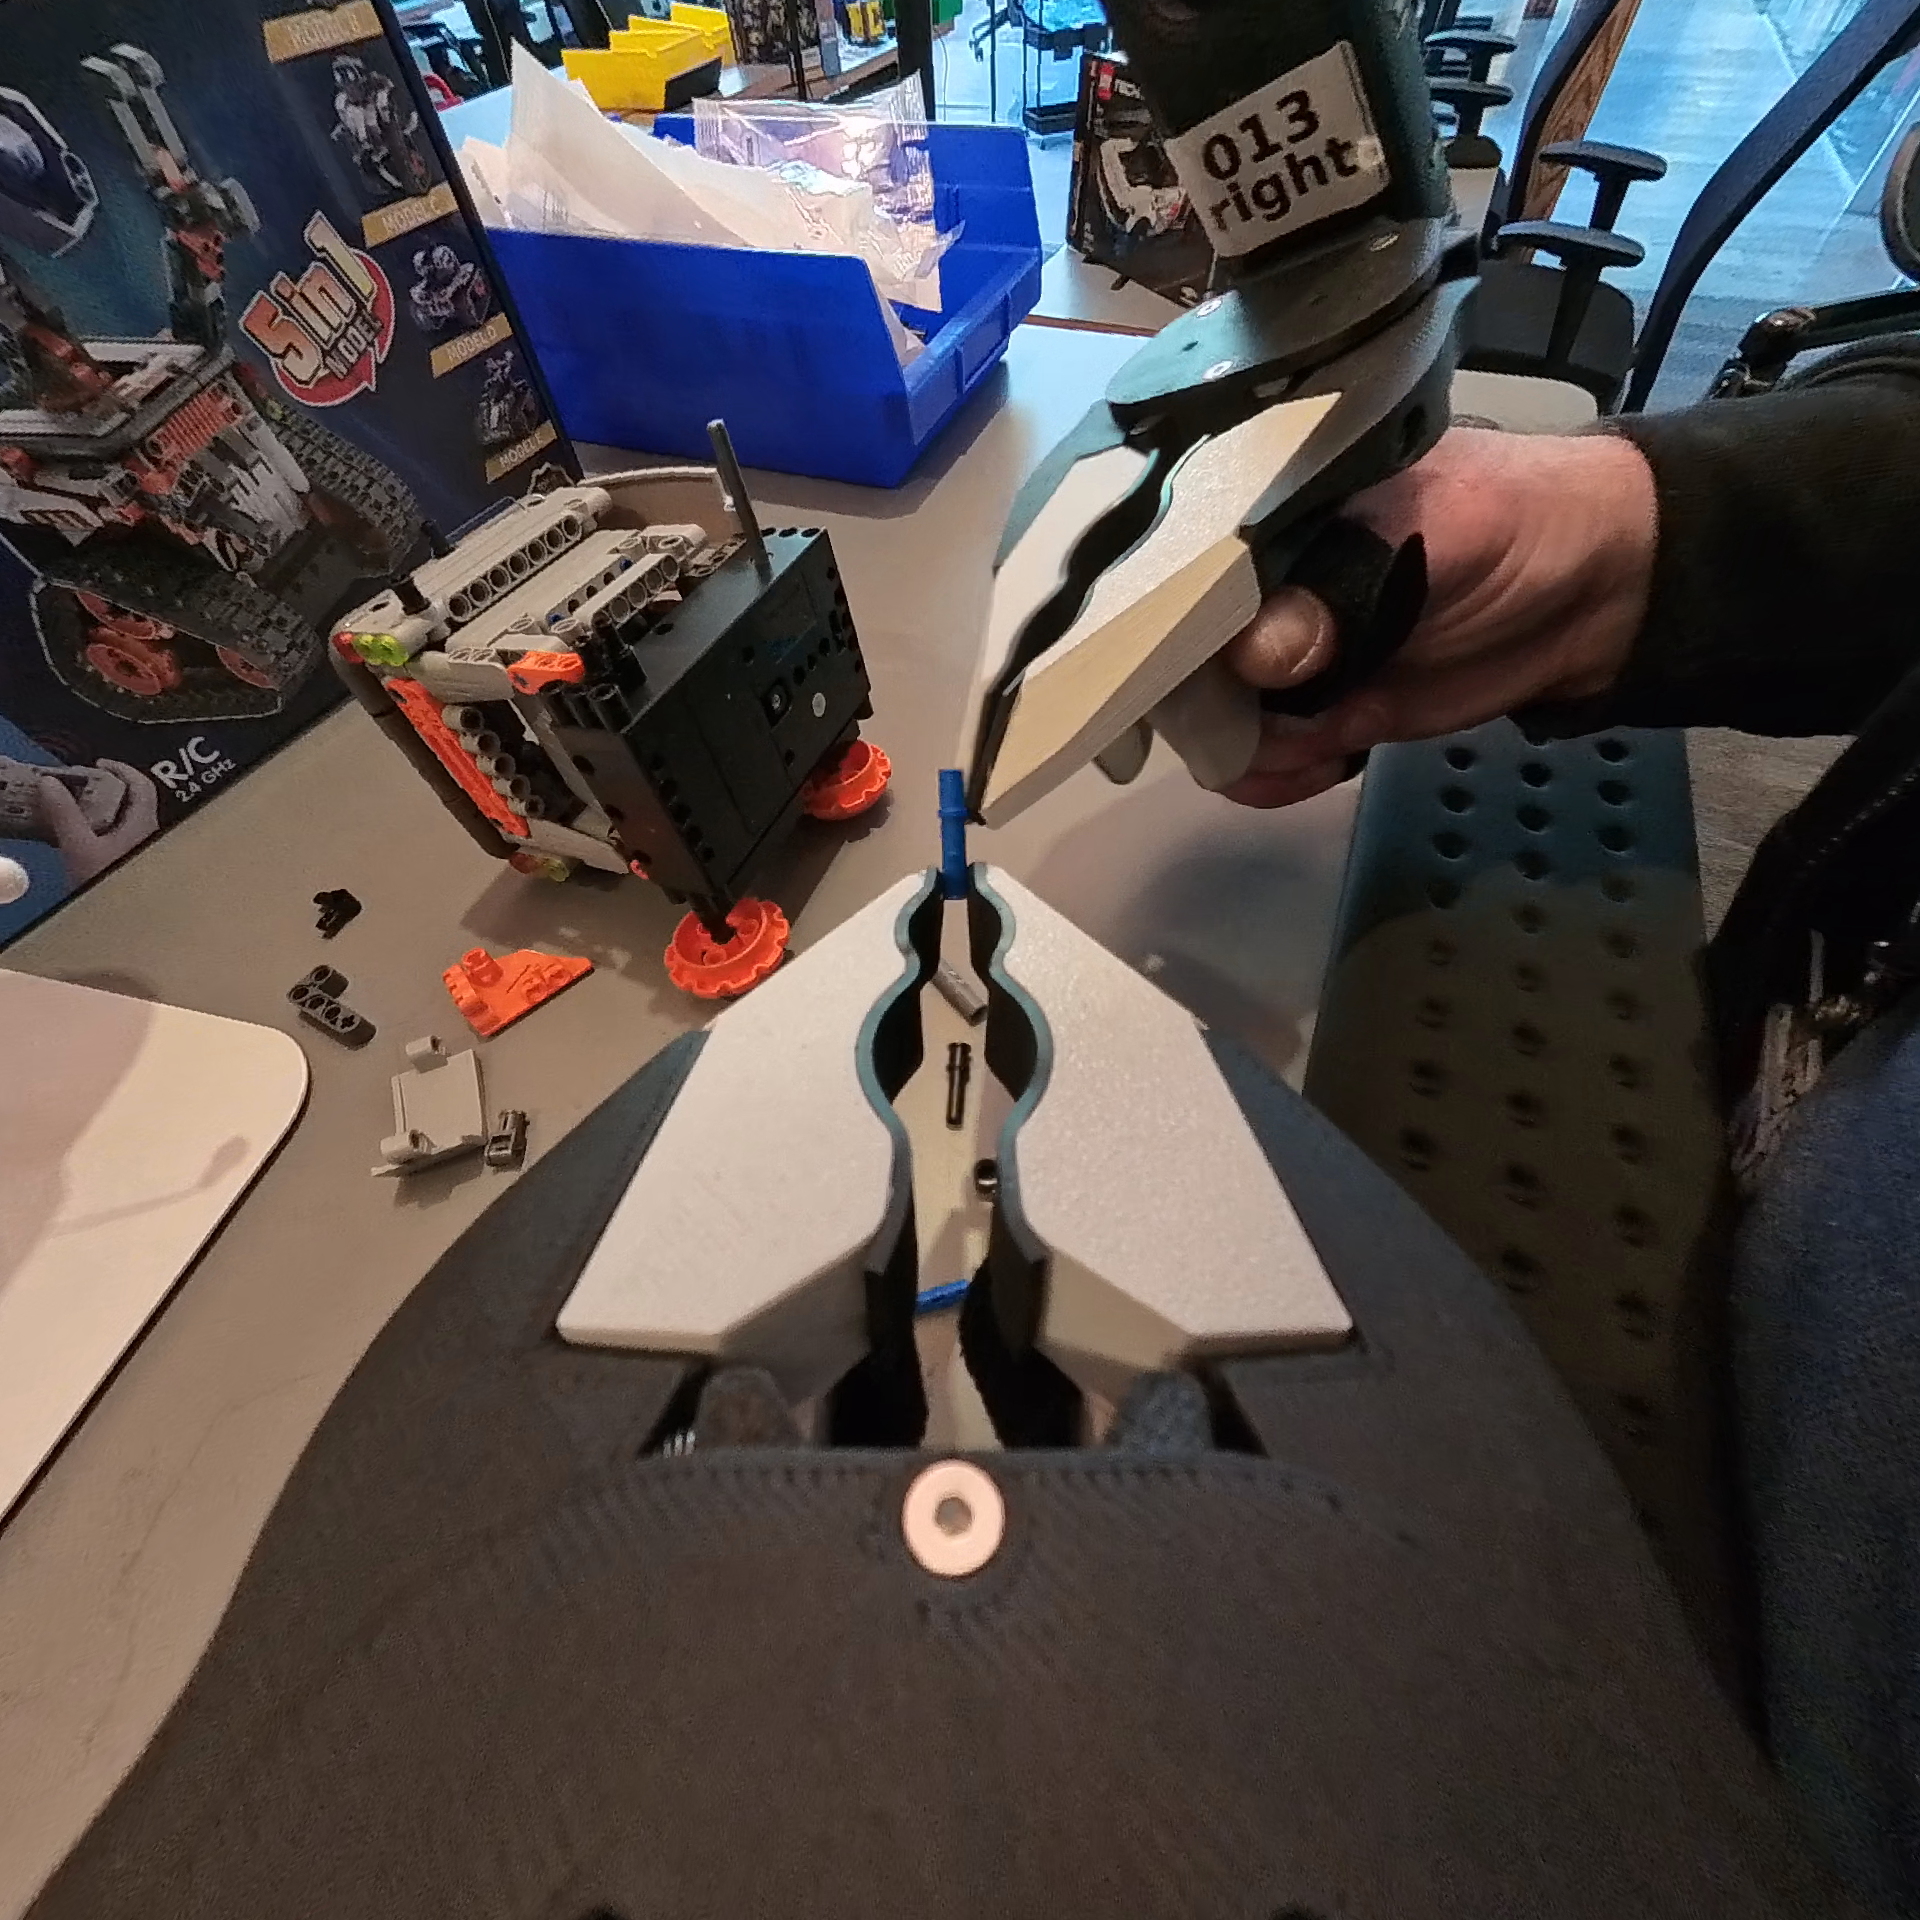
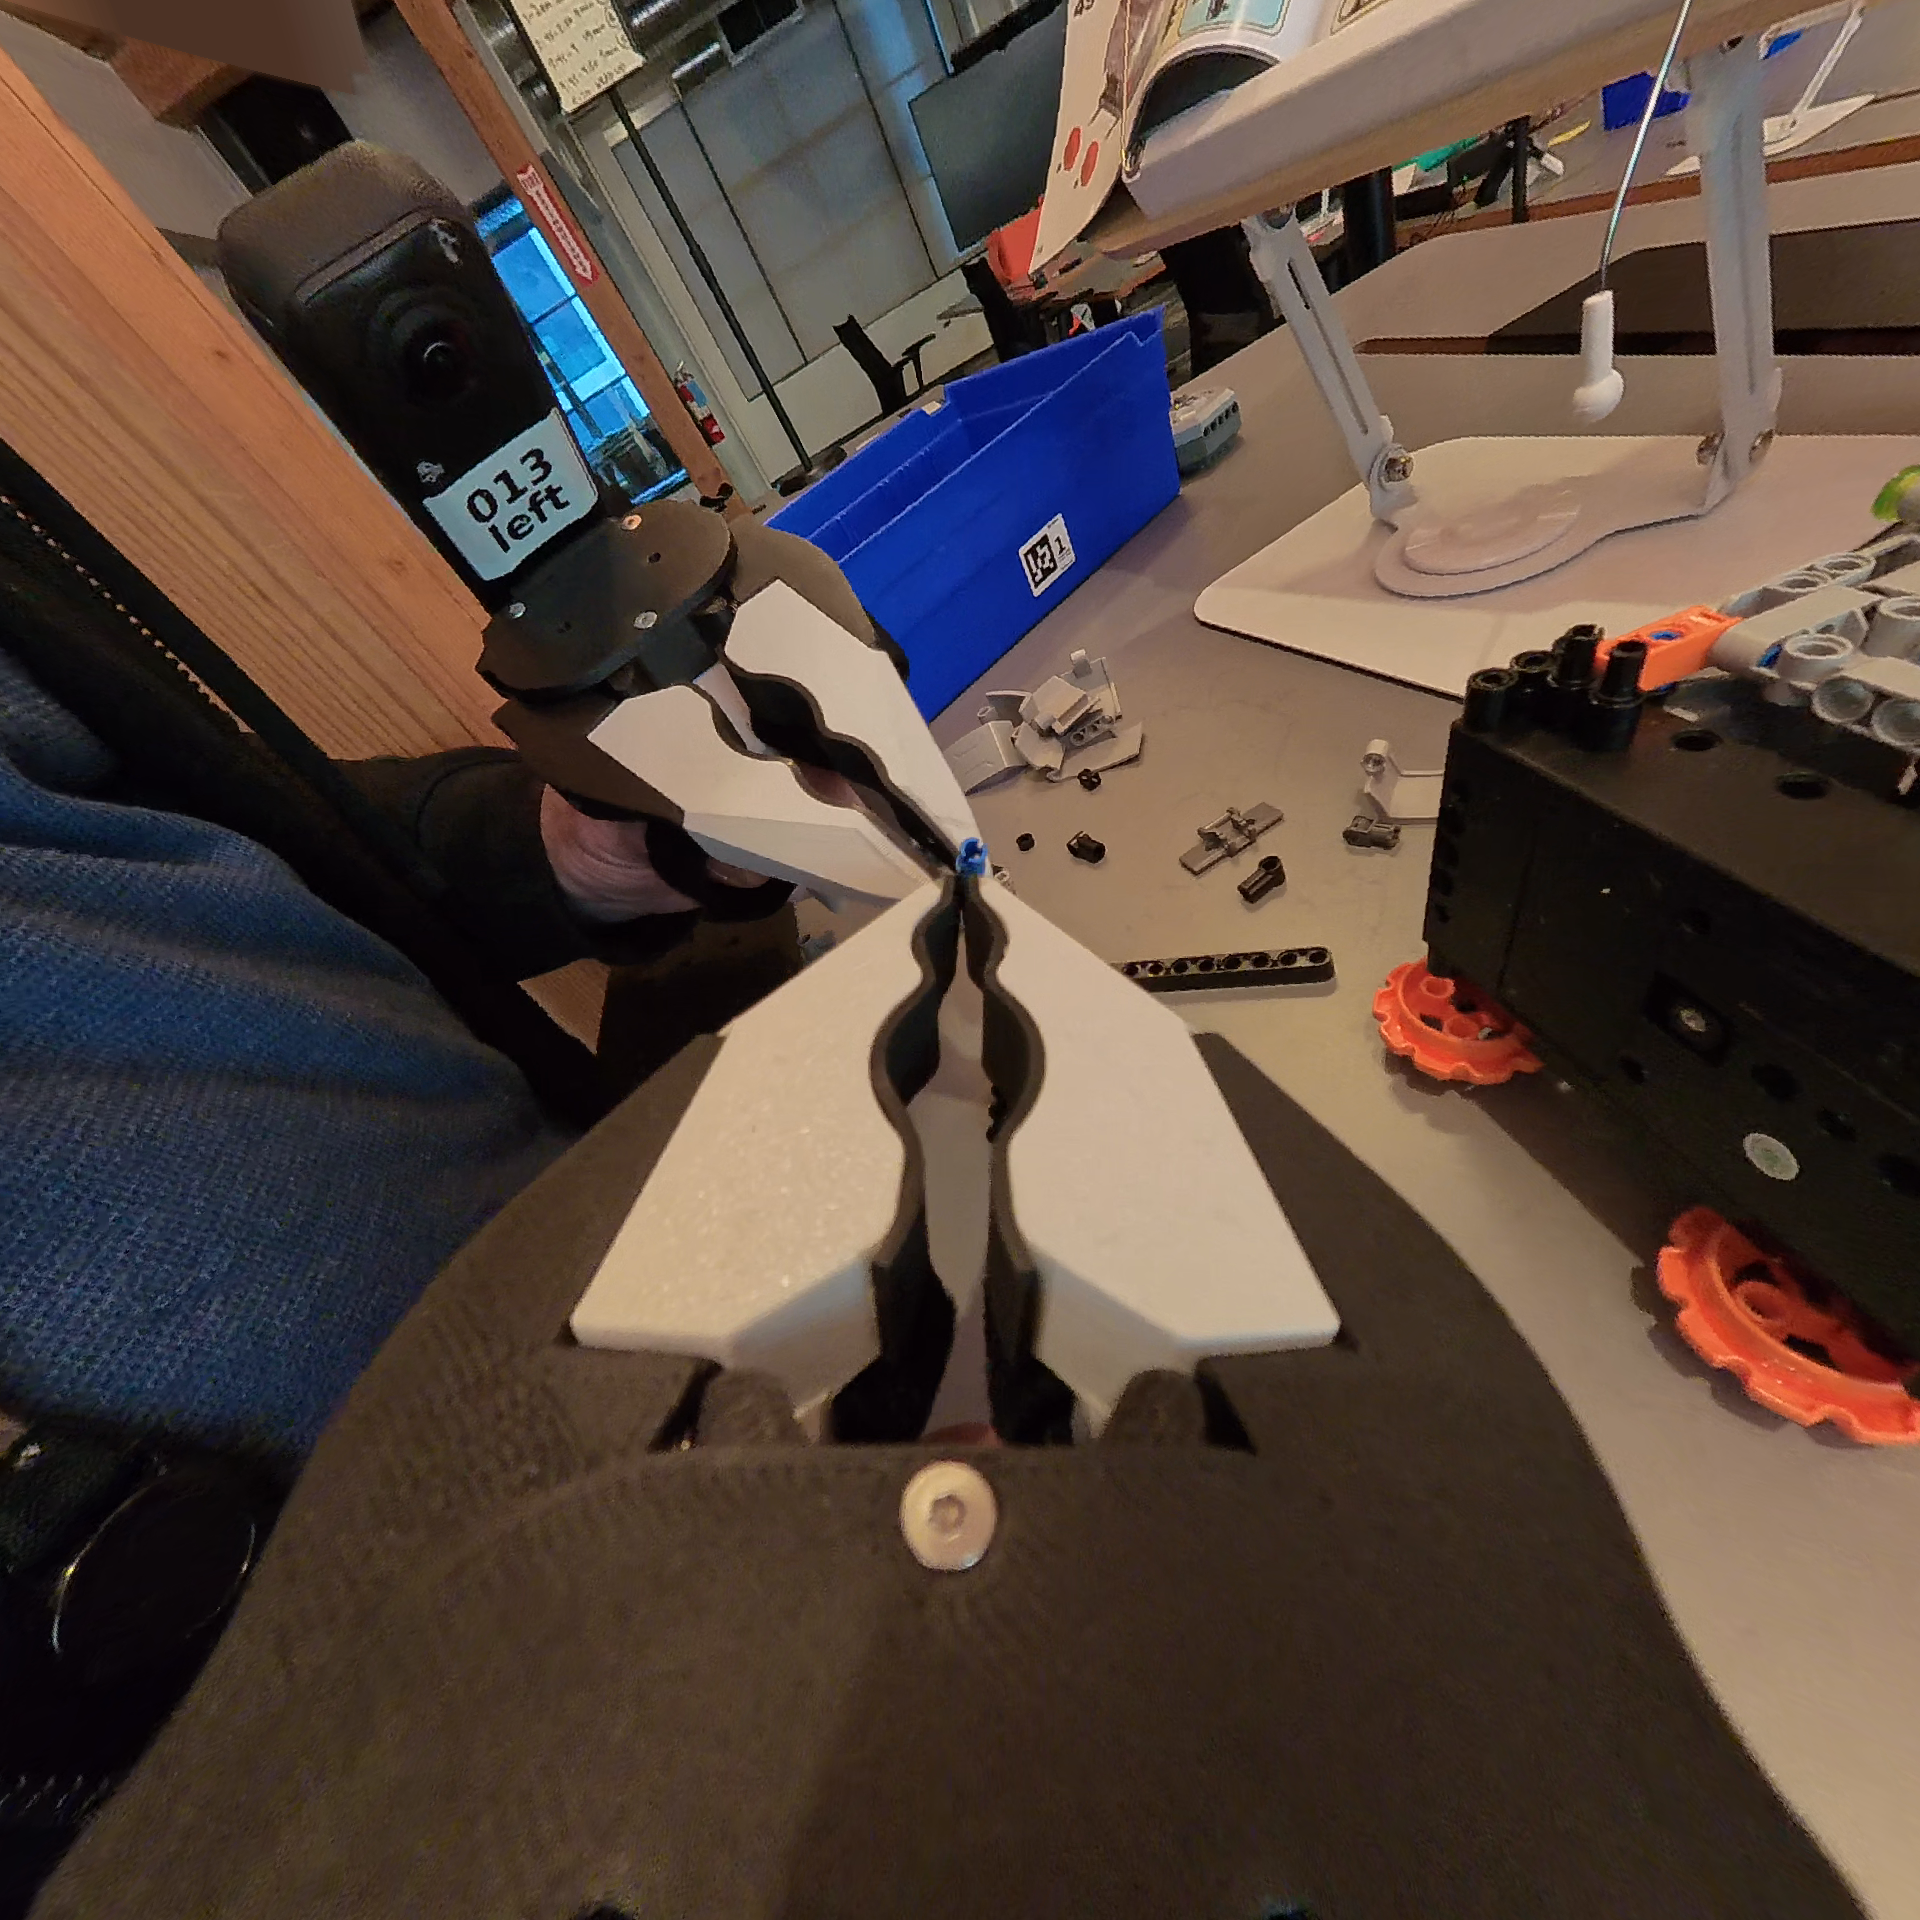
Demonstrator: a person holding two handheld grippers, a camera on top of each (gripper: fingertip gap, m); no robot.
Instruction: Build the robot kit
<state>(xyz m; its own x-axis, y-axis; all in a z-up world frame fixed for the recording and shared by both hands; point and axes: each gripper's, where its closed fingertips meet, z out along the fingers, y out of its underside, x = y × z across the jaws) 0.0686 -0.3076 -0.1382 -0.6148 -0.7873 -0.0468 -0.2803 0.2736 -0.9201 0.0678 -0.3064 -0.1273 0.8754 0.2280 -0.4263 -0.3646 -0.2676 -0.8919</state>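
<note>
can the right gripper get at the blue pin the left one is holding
Probably yes. The left gripper pinches only the lower end of the blue pin, so its upper part stands free above the fingertips. The right gripper already has its tips at that exposed end, with nothing between them.

Left gripper (image 1: 953, 894) and right gripper (image 1: 977, 810) tip to tip, fingers apparently closed.

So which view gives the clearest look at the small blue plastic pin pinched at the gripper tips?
The left wrist view: the small blue plastic pin stands upright, clamped in the left gripper, with the right gripper closed at its upper end. In the right wrist view only a tiny blue tip shows between the meeting fingertips.
</note>
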